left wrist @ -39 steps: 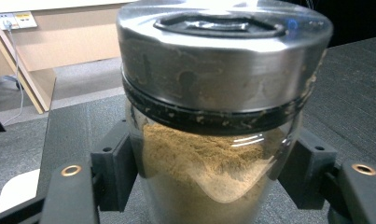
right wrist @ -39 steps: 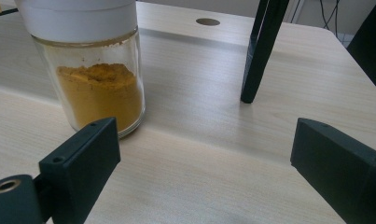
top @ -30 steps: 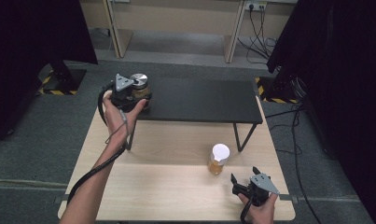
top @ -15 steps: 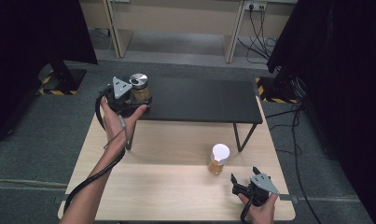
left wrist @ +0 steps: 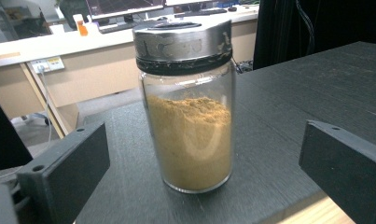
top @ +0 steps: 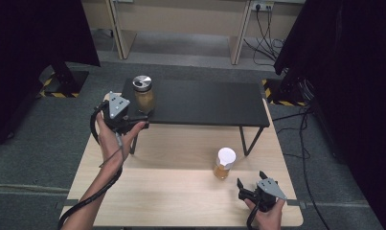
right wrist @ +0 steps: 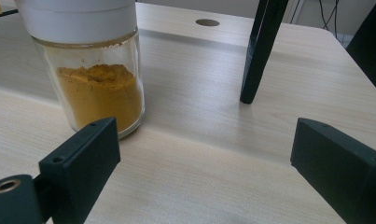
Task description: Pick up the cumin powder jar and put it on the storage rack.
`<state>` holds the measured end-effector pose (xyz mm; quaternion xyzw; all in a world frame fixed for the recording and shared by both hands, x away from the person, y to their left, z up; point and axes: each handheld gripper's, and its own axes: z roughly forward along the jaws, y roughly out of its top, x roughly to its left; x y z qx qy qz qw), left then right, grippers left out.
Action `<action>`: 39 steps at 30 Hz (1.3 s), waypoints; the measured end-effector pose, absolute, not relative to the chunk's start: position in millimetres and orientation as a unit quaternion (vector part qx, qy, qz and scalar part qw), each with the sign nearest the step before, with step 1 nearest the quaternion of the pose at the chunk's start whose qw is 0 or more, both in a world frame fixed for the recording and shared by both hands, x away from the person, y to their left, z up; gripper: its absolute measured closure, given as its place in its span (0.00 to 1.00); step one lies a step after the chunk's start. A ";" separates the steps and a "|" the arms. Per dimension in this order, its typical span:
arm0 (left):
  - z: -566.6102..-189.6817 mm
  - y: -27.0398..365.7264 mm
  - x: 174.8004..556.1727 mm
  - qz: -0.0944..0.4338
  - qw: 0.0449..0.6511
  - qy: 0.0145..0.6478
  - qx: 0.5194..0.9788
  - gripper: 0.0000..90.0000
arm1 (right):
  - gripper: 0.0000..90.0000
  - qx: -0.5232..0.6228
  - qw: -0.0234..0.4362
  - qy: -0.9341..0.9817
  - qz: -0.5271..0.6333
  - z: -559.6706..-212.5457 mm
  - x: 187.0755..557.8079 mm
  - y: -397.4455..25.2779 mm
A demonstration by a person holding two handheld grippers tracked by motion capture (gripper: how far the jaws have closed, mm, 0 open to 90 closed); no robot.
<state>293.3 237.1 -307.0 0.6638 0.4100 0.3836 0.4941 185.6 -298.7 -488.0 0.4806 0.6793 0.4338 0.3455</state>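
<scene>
A glass jar with a silver lid (top: 144, 93), holding tan powder, stands upright on the left end of the black shelf (top: 205, 101). My left gripper (top: 141, 119) is open just in front of it, at the shelf's near edge. In the left gripper view the jar (left wrist: 188, 107) stands beyond the spread jaws, untouched. A second jar with a white lid (top: 224, 163) and orange powder stands on the wooden table (top: 171, 191). My right gripper (top: 250, 179) is open near the table's front right edge. In the right gripper view this jar (right wrist: 90, 70) sits ahead and to the left.
The shelf stands on thin black legs; one leg (right wrist: 260, 51) is just beyond the white-lidded jar. A small round hole (right wrist: 207, 22) is in the tabletop farther back. Dark curtains hang on both sides, and cables lie on the floor at the right.
My left gripper has drawn back from the silver-lidded jar toward the near left, leaving the jar standing on the shelf. The right gripper and the white-lidded jar have not moved.
</scene>
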 end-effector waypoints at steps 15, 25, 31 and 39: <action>-327.4 247.2 255.3 0.375 0.500 0.395 0.673 0.01 | 0.09 0.479 0.345 0.681 0.434 -487.9 185.6 -298.7; -351.6 251.9 230.2 0.371 0.505 0.393 0.673 0.02 | 0.09 0.479 0.345 0.681 0.434 -487.8 185.8 -298.9; -371.7 254.3 215.0 0.370 0.507 0.397 0.670 0.02 | 0.09 0.478 0.345 0.682 0.432 -487.5 185.9 -298.3; -402.9 256.2 202.2 0.354 0.509 0.396 0.677 0.02 | 0.09 0.477 0.346 0.682 0.432 -487.7 185.7 -297.8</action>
